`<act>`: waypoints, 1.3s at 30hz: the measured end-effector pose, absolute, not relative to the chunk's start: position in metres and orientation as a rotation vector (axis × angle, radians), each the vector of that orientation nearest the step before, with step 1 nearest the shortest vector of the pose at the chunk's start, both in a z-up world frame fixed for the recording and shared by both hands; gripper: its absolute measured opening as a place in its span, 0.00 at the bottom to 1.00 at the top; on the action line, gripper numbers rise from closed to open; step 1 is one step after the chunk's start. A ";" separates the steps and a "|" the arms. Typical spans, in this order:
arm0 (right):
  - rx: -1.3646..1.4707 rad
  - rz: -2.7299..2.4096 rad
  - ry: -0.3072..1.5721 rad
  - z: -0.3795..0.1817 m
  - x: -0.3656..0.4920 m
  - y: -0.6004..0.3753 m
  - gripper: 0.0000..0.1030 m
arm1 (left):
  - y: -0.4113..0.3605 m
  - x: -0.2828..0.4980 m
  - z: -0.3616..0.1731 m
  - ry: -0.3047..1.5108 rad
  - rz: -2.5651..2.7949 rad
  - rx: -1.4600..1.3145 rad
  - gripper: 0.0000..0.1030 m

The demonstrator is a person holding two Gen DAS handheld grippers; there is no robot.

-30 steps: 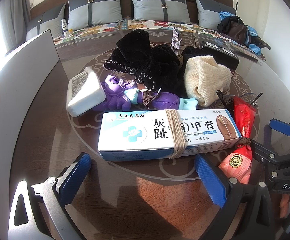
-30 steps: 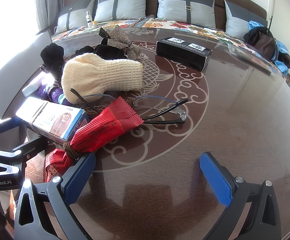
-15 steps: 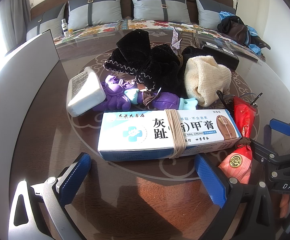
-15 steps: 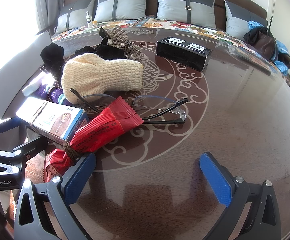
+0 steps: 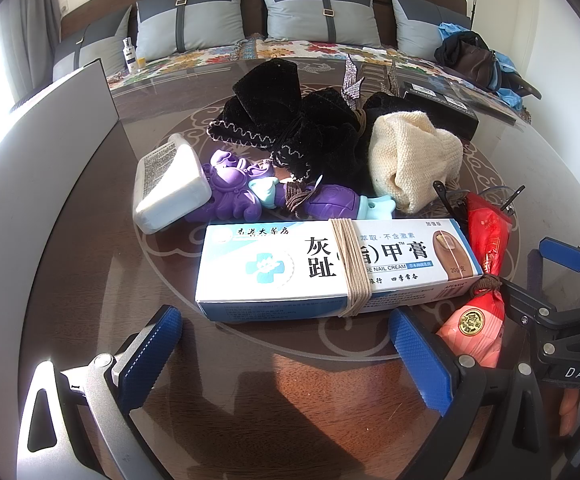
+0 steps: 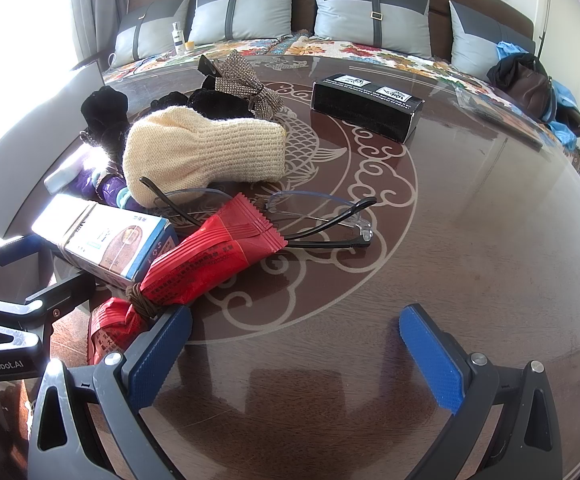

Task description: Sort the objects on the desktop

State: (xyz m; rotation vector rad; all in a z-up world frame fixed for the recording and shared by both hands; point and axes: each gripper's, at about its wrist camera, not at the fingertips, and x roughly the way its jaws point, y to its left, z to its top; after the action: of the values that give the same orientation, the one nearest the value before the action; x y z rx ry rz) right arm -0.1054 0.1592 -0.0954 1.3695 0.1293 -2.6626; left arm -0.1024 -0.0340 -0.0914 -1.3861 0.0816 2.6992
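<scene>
Your left gripper (image 5: 283, 354) is spread wide at the bottom of the left wrist frame, holding nothing, above the bare bench (image 5: 89, 248). Just beyond its pads, mid-frame, lies the cream box (image 5: 330, 266) bound with string. Behind it sit a white bottle (image 5: 167, 188), a purple toy (image 5: 241, 194), black pouches (image 5: 290, 120) and a knit sock (image 5: 412, 160).

Your right gripper (image 6: 294, 354) is also wide open and empty. Its left pad (image 6: 161, 356) sits just beside the red packet (image 6: 217, 256), which lies over the glasses (image 6: 310, 216) at mid-frame. A black box (image 6: 366, 106) stands well apart, upper right.
</scene>
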 end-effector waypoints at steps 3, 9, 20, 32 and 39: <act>1.369 -2.662 0.129 -0.095 -0.105 0.159 1.00 | -0.034 -0.102 -0.091 0.082 2.699 -1.386 1.00; 1.371 -2.662 0.127 -0.096 -0.105 0.159 1.00 | -0.035 -0.104 -0.090 0.104 2.651 -1.441 1.00; 1.407 -2.676 0.055 -0.083 -0.093 0.165 1.00 | -0.104 -0.044 -0.071 0.023 2.565 -1.511 1.00; 1.453 -2.719 -0.224 -0.066 -0.122 0.144 1.00 | -0.109 -0.015 -0.059 -0.036 2.652 -1.364 1.00; 1.534 -2.791 0.036 -0.074 -0.103 0.146 0.99 | -0.102 -0.012 -0.061 0.007 2.625 -1.351 1.00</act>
State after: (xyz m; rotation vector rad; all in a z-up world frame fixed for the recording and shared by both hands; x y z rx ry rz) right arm -0.1025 0.1457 -0.0745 1.5344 0.0361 -2.7906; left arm -0.0118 -0.1016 -0.0615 -1.3515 0.0069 2.6249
